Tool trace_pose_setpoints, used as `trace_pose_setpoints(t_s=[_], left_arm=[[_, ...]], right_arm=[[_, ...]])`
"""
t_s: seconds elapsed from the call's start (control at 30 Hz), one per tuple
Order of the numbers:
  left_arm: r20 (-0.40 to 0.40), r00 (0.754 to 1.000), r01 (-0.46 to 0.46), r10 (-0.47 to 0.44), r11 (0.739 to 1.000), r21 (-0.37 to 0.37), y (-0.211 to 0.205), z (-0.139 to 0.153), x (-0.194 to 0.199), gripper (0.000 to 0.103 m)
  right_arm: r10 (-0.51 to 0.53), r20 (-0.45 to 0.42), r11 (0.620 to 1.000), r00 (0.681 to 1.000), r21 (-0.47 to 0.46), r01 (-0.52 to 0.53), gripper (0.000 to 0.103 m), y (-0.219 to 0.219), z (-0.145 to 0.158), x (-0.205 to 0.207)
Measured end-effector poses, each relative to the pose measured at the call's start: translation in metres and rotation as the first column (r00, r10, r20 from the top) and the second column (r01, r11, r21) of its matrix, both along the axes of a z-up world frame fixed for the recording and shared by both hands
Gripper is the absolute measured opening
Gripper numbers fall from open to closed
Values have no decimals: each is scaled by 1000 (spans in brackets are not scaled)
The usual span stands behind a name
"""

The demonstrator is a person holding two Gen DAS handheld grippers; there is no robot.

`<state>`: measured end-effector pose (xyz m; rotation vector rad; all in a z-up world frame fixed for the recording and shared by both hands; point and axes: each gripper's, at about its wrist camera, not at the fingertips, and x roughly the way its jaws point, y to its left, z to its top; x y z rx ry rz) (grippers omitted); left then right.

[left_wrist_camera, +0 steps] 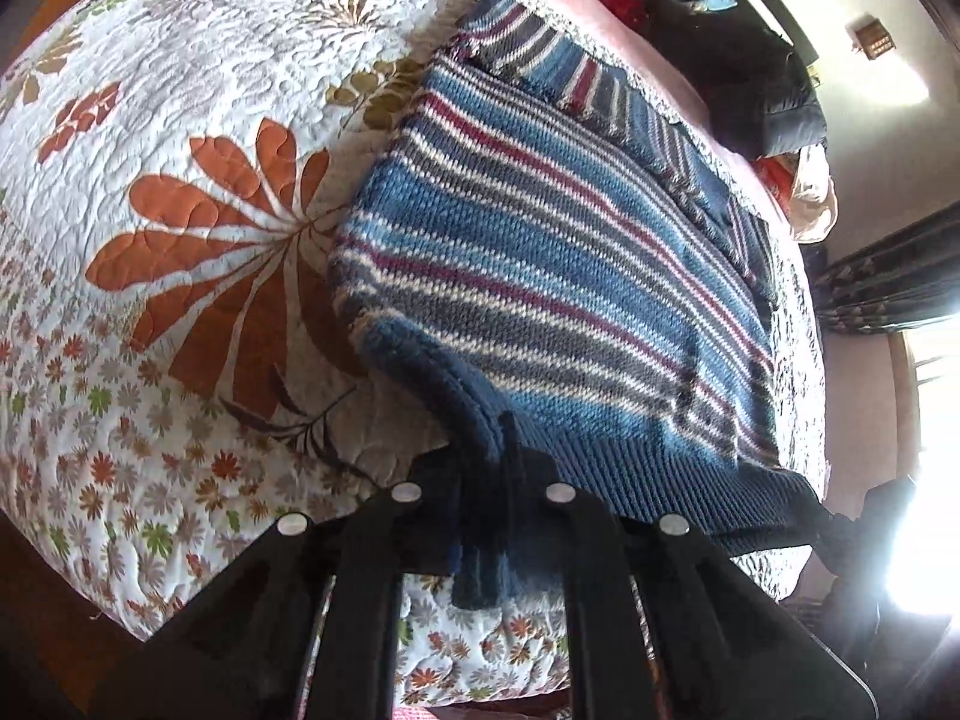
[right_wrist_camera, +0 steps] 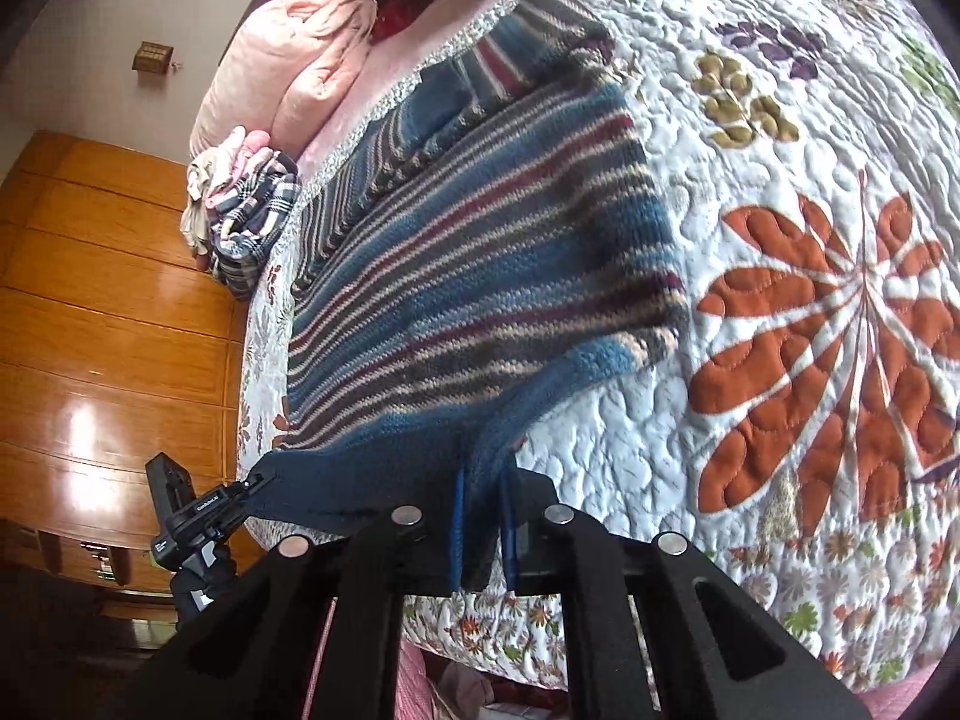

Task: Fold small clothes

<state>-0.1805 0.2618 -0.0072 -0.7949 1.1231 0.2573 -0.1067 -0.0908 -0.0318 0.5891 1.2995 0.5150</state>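
Note:
A knitted sweater (left_wrist_camera: 540,252) with blue, grey, white and maroon stripes lies flat on a floral quilt (left_wrist_camera: 180,120), its sleeves folded in near the far end. My left gripper (left_wrist_camera: 486,468) is shut on the dark blue ribbed hem at one near corner. At the right edge of the left wrist view, the right gripper (left_wrist_camera: 837,525) pinches the other hem corner. In the right wrist view the sweater (right_wrist_camera: 480,252) stretches away from my right gripper (right_wrist_camera: 483,480), which is shut on the hem. The left gripper (right_wrist_camera: 252,483) holds the hem at lower left. The hem is lifted slightly off the quilt (right_wrist_camera: 780,180).
A pink duvet (right_wrist_camera: 288,60) and a pile of plaid and pale clothes (right_wrist_camera: 246,216) lie at the far end of the bed. Dark clothing (left_wrist_camera: 750,78) lies there too. A wooden wardrobe (right_wrist_camera: 108,300) stands beside the bed. Bright window light (left_wrist_camera: 924,480) glares at the right.

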Motion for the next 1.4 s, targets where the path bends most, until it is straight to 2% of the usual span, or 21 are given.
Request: trace_pose_setpoints(t_s=[0.17,0.37,0.53,0.83,0.97,1.07,1.23,1.3,1.37,1.4], left_arm=[[19,1000,-9,9,1000,2,13,5,30,8],[21,1000,-17,17,1000,-16,27,-5,69,8],[-2,1000,-18,18,999,-27,38,-24,100,9],[-34,999,0,-2,998,-60,54,-60,138,13],[-21,1000,20,-22,995,-96,60,-66,142,15],[-1,1000,19,-19,990,-142,65,-64,139,17],[55,998,-20,33,975,-221,78,-54,121,22],[63,997,-29,42,982,-188,80,-46,114,27],[67,997,-34,44,989,-147,83,-37,106,30],[66,997,-40,49,990,-133,85,-33,102,30]], right_arm=[[-8,13,1000,1000,8,8,9,4,7,34],[-36,-50,998,998,57,39,9,3,-9,72],[-58,-113,994,992,88,69,9,3,-30,105],[-66,-186,995,980,58,78,9,9,-65,142],[-56,-212,996,976,57,70,12,9,-77,149],[-66,-229,992,971,93,89,15,4,-79,149],[-61,-216,992,975,93,82,17,-1,-75,145],[-65,-226,990,972,107,91,21,-3,-74,143],[-86,-228,987,970,115,114,30,-10,-72,142],[-98,-216,987,972,107,123,39,-14,-69,141]])
